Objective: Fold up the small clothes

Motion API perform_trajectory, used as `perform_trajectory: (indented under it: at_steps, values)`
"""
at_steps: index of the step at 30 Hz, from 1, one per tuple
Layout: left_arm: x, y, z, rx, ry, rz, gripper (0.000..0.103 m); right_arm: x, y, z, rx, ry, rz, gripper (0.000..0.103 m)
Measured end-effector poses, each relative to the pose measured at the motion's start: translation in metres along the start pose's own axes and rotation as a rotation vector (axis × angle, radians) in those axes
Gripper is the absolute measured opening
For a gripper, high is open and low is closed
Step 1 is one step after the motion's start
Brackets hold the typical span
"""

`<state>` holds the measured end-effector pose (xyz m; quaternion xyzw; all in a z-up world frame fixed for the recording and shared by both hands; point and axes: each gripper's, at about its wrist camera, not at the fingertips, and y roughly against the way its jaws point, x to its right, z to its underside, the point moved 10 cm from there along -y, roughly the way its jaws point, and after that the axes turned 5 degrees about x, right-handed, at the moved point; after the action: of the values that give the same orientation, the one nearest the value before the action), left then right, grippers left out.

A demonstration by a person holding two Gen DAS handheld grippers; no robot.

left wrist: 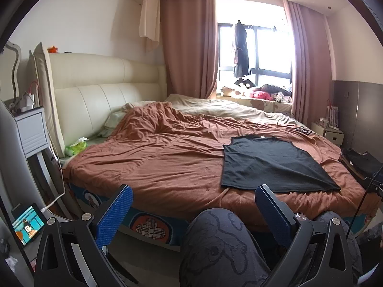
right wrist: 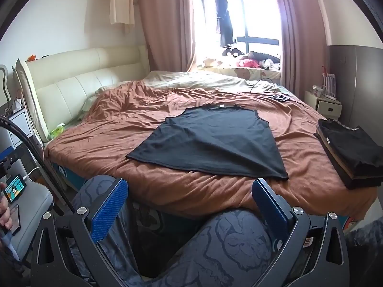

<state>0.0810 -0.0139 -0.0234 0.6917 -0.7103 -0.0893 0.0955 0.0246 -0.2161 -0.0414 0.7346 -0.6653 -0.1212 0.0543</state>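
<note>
Black top (right wrist: 210, 141) spread flat on the bed (right wrist: 100, 129), folded stack (right wrist: 352, 153) right of it. Left gripper (left wrist: 194, 215) and right gripper (right wrist: 190, 205) both wide open, empty, short of the bed.

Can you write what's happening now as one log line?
left gripper: open, empty | right gripper: open, empty | vest: flat on bed, unfolded

Bed (right wrist: 167, 191) fills mid-frame in both views, covered by a rumpled rust-brown blanket (right wrist: 119, 129); a beige sheet (right wrist: 191, 79) is exposed along the far side. On the blanket — black sleeveless top (right wrist: 210, 141) spread flat, centre of right wrist view, neckline toward the window. Stack of folded dark clothes (right wrist: 352, 150) at right edge of the bed. Small dark items with a cable (right wrist: 280, 98), upper right — too small to identify. Green packet (left wrist: 76, 146) beside the headboard, left.
</note>
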Motion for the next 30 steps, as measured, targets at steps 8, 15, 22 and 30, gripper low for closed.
perform_trajectory:
  at_steps: [8, 15, 22, 30]
  values:
    - [-0.001, 0.0026, -0.0012, 0.008, 0.001, 0.005, 0.103, 0.003, -0.0011, -0.0008, -0.001, 0.004, 0.021, 0.103]
    - [-0.0001, 0.0035, -0.0002, 0.011, 0.0, 0.003, 0.103, 0.0032, 0.0009, -0.0011, 0.003, -0.001, 0.021, 0.103]
    - [0.0004, 0.0064, 0.0017, 0.015, 0.001, 0.006, 0.103, 0.0033, 0.0017, 0.0003, 0.005, -0.001, 0.023, 0.103]
    - [-0.0008, 0.009, 0.0012, 0.017, 0.006, 0.006, 0.103, 0.0046, 0.0034, 0.0005, 0.006, -0.001, 0.025, 0.103]
